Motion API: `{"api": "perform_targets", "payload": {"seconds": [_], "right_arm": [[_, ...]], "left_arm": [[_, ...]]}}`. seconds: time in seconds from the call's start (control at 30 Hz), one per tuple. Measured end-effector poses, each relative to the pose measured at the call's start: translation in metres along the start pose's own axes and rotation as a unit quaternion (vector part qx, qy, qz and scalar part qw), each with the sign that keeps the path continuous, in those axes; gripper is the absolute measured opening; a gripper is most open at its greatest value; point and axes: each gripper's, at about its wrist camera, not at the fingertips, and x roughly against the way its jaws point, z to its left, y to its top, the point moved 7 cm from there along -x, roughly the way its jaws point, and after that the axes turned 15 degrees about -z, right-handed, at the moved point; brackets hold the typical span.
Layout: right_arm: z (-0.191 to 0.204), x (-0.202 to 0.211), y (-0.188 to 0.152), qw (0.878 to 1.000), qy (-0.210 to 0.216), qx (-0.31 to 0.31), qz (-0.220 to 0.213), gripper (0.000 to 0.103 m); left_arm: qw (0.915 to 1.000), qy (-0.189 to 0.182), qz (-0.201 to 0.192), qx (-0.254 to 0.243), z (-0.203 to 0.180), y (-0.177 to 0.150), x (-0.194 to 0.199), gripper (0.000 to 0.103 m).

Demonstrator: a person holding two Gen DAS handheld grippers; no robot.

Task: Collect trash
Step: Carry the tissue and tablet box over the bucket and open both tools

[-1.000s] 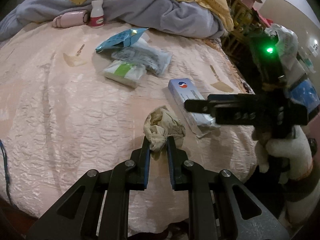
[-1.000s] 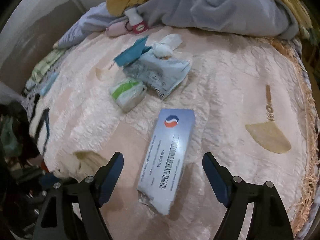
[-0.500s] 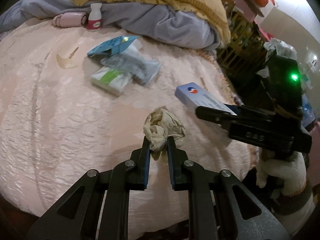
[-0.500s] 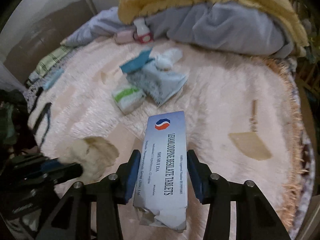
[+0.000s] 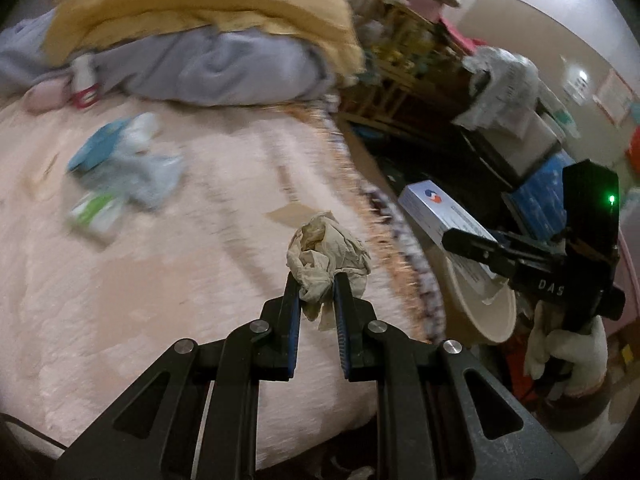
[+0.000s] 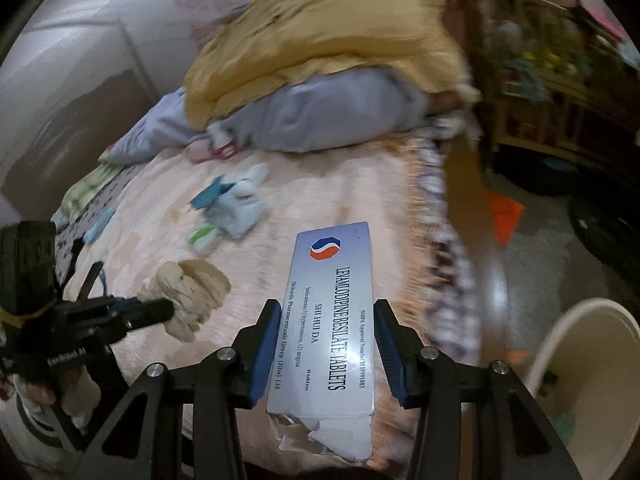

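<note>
Above the pink bedspread (image 5: 160, 288) you've got both hands loaded. Your left gripper (image 5: 316, 284) has its fingers pressed nearly together, pinching a crumpled beige tissue (image 5: 326, 250) that bulges out past the tips, clear of the bed. Your right gripper (image 6: 324, 344) has its fingers clamped on the long sides of a white tablet box (image 6: 332, 320), torn flap end toward the camera, logo end pointing away. From the left wrist view that box (image 5: 444, 216) sits out past the fringed edge of the bed, right over a cream bin (image 5: 480, 304) on the floor; the right wrist view puts that bin (image 6: 592, 360) low at the right, just beside the box. Back on the bedspread, more trash lies in a loose cluster: a blue wrapper (image 5: 96, 148), a pale plastic packet (image 5: 148, 176) and a green-and-white pack (image 5: 94, 210), blurred, well apart from both grippers.
</note>
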Motion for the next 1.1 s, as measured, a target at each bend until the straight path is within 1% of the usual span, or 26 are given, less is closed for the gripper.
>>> {"api": "perform_targets", "payload": {"seconds": [0.13, 0.3, 0.5, 0.6, 0.77, 0.97, 1.1], "right_arm": [[-0.051, 0.030, -0.005, 0.999, -0.037, -0.025, -0.014, 0.045], [-0.101, 0.058, -0.014, 0.995, -0.074, -0.055, -0.025, 0.045], [-0.155, 0.087, -0.029, 0.989, -0.113, -0.092, -0.034, 0.045], [-0.182, 0.096, -0.040, 0.984, -0.130, -0.116, -0.034, 0.045], [-0.213, 0.109, -0.053, 0.978, -0.152, -0.140, -0.032, 0.045], [-0.240, 0.114, -0.069, 0.972, -0.166, -0.164, -0.024, 0.046], [-0.250, 0.112, -0.076, 0.970, -0.169, -0.171, -0.018, 0.046]], "left_arm": [[0.9992, -0.026, 0.008, -0.029, -0.044, 0.006, -0.021, 0.013], [0.9959, -0.057, 0.023, -0.066, -0.101, 0.005, -0.052, 0.013], [0.9909, -0.081, 0.043, -0.098, -0.153, -0.004, -0.085, 0.013], [0.9885, -0.093, 0.053, -0.107, -0.176, -0.010, -0.101, 0.013], [0.9837, -0.115, 0.074, -0.116, -0.206, -0.020, -0.127, 0.013], [0.9802, -0.124, 0.095, -0.121, -0.238, -0.037, -0.155, 0.013], [0.9784, -0.128, 0.101, -0.127, -0.248, -0.043, -0.163, 0.013]]}}
